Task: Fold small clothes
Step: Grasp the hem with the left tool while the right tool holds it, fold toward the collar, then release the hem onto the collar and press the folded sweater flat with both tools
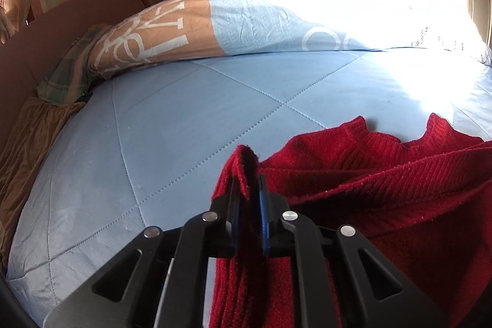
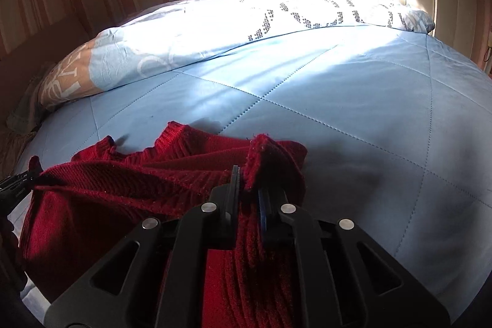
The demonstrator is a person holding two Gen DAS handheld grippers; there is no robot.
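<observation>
At the far left of the left wrist view a tan sheet (image 1: 27, 137) and a checked cloth (image 1: 66, 73) are bunched against the bed's edge, with a patterned pillow (image 1: 190, 20) lying along the head of the blue quilted bed (image 1: 172, 119).

The left gripper (image 1: 249, 192) has its fingers (image 1: 263, 199) clenched on a bunched edge of the red sweater (image 1: 384, 189), which drapes low over the quilt toward the right, its ribbed collar touching the bed.

In the right wrist view the right gripper (image 2: 246, 189) likewise pinches the sweater's other edge, so the 2 grippers hold 1 garment stretched between them.

To do this step well, I judge both held edges should come down level together, keeping the cloth taut so the fold lands flat, and let go only once the fabric rests on the quilt.
</observation>
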